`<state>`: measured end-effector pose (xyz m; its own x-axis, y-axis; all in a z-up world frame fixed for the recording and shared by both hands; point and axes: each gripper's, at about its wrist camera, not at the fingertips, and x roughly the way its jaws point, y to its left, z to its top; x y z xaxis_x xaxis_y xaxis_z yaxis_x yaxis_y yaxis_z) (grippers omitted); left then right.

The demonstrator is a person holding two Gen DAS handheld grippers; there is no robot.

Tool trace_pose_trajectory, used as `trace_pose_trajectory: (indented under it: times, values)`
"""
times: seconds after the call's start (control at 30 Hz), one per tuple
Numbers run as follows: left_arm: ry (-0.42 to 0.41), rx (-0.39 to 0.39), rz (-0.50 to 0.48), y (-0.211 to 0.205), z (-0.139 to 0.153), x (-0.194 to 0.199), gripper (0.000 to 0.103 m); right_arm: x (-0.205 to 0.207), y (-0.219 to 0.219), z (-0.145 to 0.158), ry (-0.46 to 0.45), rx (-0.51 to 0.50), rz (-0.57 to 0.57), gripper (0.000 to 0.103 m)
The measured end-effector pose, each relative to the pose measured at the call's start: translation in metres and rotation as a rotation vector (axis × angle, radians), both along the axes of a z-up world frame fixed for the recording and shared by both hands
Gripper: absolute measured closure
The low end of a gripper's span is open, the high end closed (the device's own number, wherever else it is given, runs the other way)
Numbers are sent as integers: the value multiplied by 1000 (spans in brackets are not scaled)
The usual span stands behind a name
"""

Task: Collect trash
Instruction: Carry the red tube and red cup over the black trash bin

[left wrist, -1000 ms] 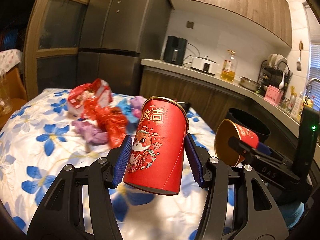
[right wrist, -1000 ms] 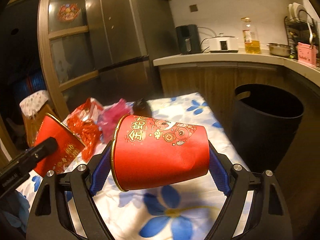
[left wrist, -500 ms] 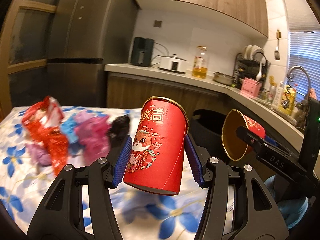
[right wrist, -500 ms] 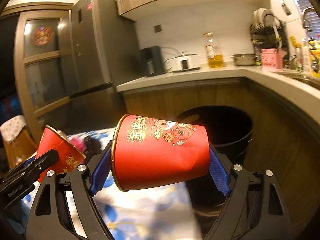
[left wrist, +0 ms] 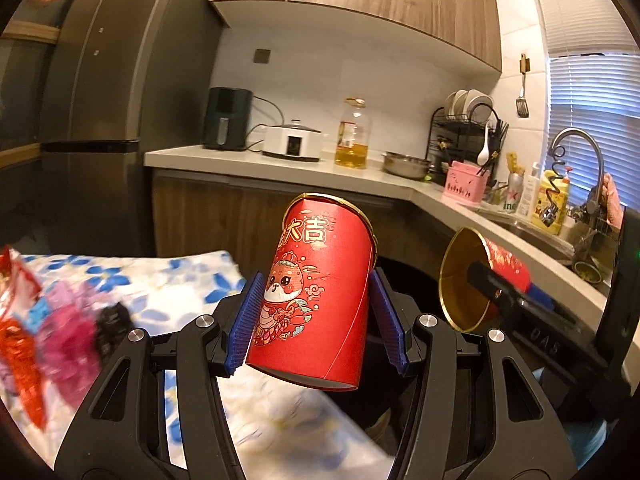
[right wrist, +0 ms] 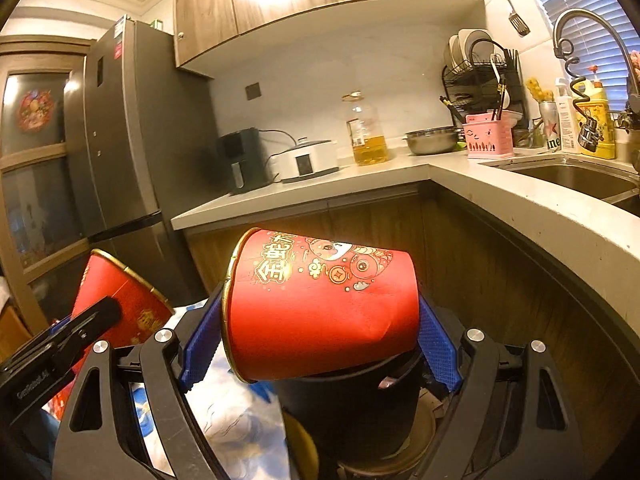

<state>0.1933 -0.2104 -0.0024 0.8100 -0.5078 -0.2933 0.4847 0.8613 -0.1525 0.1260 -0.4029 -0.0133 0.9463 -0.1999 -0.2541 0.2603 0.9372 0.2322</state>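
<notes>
My left gripper [left wrist: 316, 320] is shut on a red paper cup [left wrist: 316, 292] with a cartoon print, held nearly upright past the table's edge. My right gripper [right wrist: 318, 344] is shut on a second red paper cup [right wrist: 320, 308] lying sideways, right above the black trash bin [right wrist: 352, 404]. The right cup also shows in the left wrist view [left wrist: 480, 280], and the left cup in the right wrist view [right wrist: 120, 300]. The bin's rim sits behind the left cup [left wrist: 404, 272].
A table with a blue-flowered white cloth [left wrist: 160, 280] holds red, pink and black wrappers [left wrist: 60, 332] at the left. A wooden counter [right wrist: 500, 184] curves around the bin, with a sink [right wrist: 572, 176], fridge [right wrist: 112, 140] and appliances.
Both grippers have swung right from over the table toward the bin, each keeping its cup. The wrapper pile has slid to the left edge of view, and the bin is now under the right cup.
</notes>
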Motion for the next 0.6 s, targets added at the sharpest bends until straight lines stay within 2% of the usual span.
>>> trace_pose_trajectory:
  times: [0.27,0.6]
  values:
    - [-18,8,-36,-47,-3,32,50,18,-26,-1,-13,30,-23,20]
    - [9,9,-52,-69,-18,57,49,39,-38,-6,-4,34,-30,20]
